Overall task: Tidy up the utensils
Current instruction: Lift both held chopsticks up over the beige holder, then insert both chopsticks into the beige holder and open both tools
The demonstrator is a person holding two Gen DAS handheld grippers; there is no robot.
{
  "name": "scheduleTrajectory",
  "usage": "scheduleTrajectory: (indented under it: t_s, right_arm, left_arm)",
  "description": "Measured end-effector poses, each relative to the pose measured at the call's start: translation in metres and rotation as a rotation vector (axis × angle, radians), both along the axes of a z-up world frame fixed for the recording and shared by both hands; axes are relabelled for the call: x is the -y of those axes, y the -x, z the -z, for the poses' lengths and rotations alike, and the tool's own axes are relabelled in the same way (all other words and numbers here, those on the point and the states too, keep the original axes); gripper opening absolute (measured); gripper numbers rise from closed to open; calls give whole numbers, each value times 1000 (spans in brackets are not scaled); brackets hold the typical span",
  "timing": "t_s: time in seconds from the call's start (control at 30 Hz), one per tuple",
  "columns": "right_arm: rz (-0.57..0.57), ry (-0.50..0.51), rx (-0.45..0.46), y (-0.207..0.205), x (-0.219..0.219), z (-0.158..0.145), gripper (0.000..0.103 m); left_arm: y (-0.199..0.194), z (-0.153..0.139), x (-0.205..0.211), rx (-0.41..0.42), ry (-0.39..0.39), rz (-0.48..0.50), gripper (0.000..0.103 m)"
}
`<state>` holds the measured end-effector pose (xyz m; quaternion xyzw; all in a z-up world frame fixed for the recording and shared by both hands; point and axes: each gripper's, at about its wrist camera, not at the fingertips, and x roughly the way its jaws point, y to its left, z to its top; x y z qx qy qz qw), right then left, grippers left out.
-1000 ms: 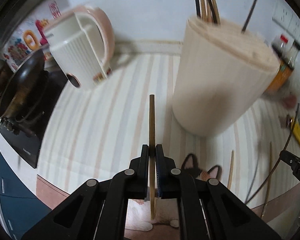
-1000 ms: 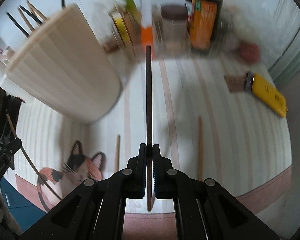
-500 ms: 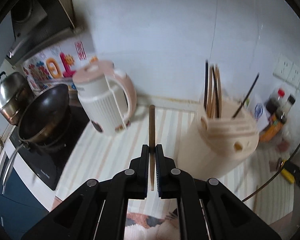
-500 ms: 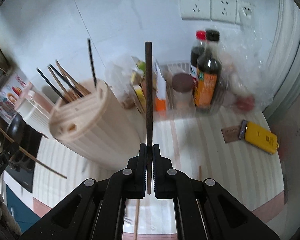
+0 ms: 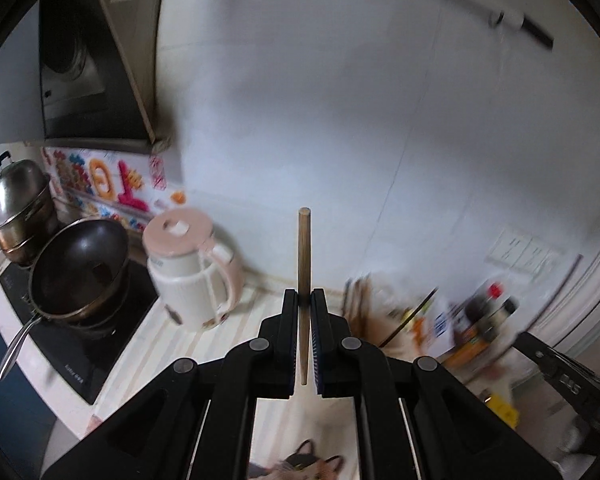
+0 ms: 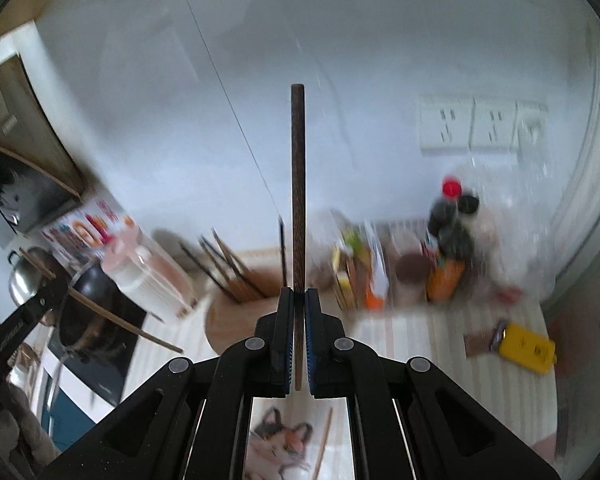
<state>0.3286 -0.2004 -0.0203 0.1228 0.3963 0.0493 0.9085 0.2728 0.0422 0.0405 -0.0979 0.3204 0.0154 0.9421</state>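
Left wrist: unreadable white lettering on stove [image 5: 74,368].

No lettering sharp enough to read

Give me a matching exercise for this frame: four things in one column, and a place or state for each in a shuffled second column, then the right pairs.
Things:
1. light wooden chopstick
2. dark brown chopstick
3. black wok
4. yellow box

Places or states:
A. lying flat on the striped counter, far right
B. clamped in the left tongs
C. sitting on the stove top
D. clamped in the right tongs

Pairs: 1-B, 2-D, 3-C, 4-A
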Motion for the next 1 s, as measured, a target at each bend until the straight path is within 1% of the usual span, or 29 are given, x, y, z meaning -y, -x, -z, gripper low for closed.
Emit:
scheduleTrajectory:
  t_s: [0.07, 0.13, 0.27, 0.37, 0.43, 0.57, 0.73, 0.8, 0.83, 0.9, 0.93, 0.97, 1.0]
  right_arm:
    - [0, -6, 38, -13, 0, -16, 5]
    - [3, -9, 64, -25, -1, -25, 5]
    - [2, -13, 76, -53, -7, -26, 5]
    - [4, -26, 62, -74, -12, -15, 5]
    - [7, -37, 45, -88, -16, -2, 5]
    - [9, -33, 9, -106, -20, 21, 5]
    - [-8, -27, -53, -122, -21, 51, 5]
    - [-44, -41, -101, -129, -23, 63, 5]
    - [-59, -51, -126, -132, -24, 68, 6]
    - [-84, -70, -165, -135, -24, 76, 7]
    - [-88, -79, -172, -135, -22, 77, 12]
    - [-87, -90, -169, -133, -19, 77, 22]
    - [-80, -90, -164, -130, -15, 76, 27]
  left_arm:
    - [-6, -12, 5, 26, 11, 15, 4]
    - [-14, -21, 13, 39, 20, 34, 4]
    - [-38, -21, 26, 34, 17, 51, 4]
    - [-60, -9, 33, 13, 25, 66, 4]
    - [-75, 4, 35, -15, 40, 76, 4]
    - [-98, 32, 39, -92, 43, 86, 4]
    - [-112, 55, 44, -169, 38, 116, 4]
    - [-117, 60, 49, -210, 26, 135, 6]
    - [-118, 63, 49, -228, 16, 130, 6]
    - [-116, 63, 50, -236, 9, 125, 9]
    - [-112, 60, 48, -234, 16, 121, 9]
    - [-111, 59, 47, -230, 11, 115, 11]
    - [-109, 55, 46, -222, -1, 107, 20]
